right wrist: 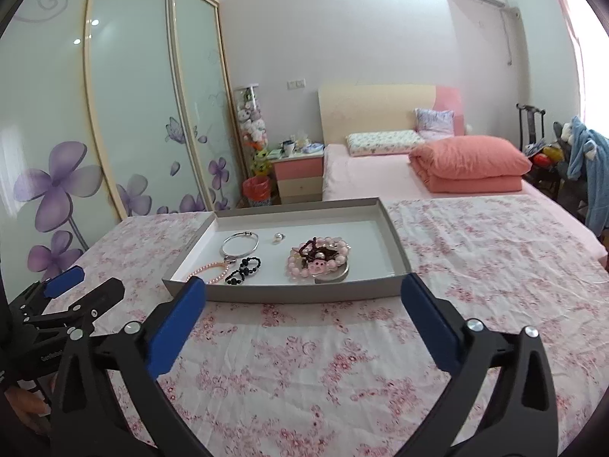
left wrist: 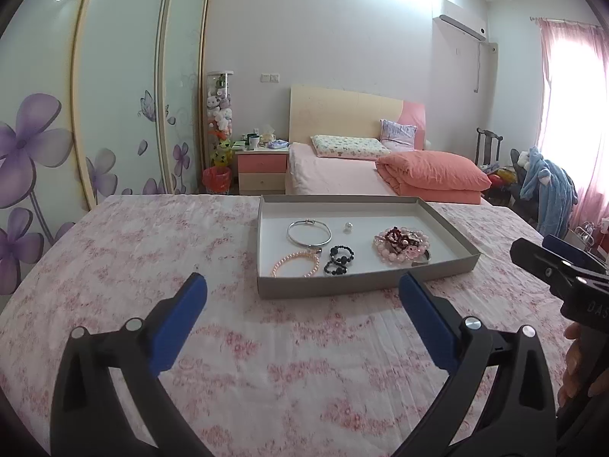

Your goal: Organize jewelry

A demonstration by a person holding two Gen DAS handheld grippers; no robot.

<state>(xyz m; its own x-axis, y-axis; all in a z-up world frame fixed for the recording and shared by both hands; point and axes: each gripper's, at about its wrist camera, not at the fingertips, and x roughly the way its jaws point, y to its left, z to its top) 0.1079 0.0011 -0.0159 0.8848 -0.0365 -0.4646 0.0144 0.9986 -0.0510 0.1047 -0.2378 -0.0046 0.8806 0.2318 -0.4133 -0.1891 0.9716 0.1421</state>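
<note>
A shallow grey tray (left wrist: 266, 251) (right wrist: 396, 243) lies on the floral cloth. In it lie a silver bangle (left wrist: 308, 233) (right wrist: 240, 244), a small pearl ring (left wrist: 347, 227) (right wrist: 277, 238), a pink pearl bracelet (left wrist: 295, 264) (right wrist: 208, 271), black bead bracelets (left wrist: 338, 260) (right wrist: 243, 269) and a heap of pink and dark red bead bracelets (left wrist: 401, 245) (right wrist: 319, 259). My left gripper (left wrist: 302, 285) is open and empty just short of the tray's near wall. My right gripper (right wrist: 303, 289) is open and empty at the same wall.
The pink floral cloth (left wrist: 266, 361) covers the table. A bed with an orange duvet (left wrist: 434, 177) stands behind. A wardrobe with purple flowers (left wrist: 114, 95) lines the left. The right gripper shows at the left wrist view's right edge (left wrist: 552, 266).
</note>
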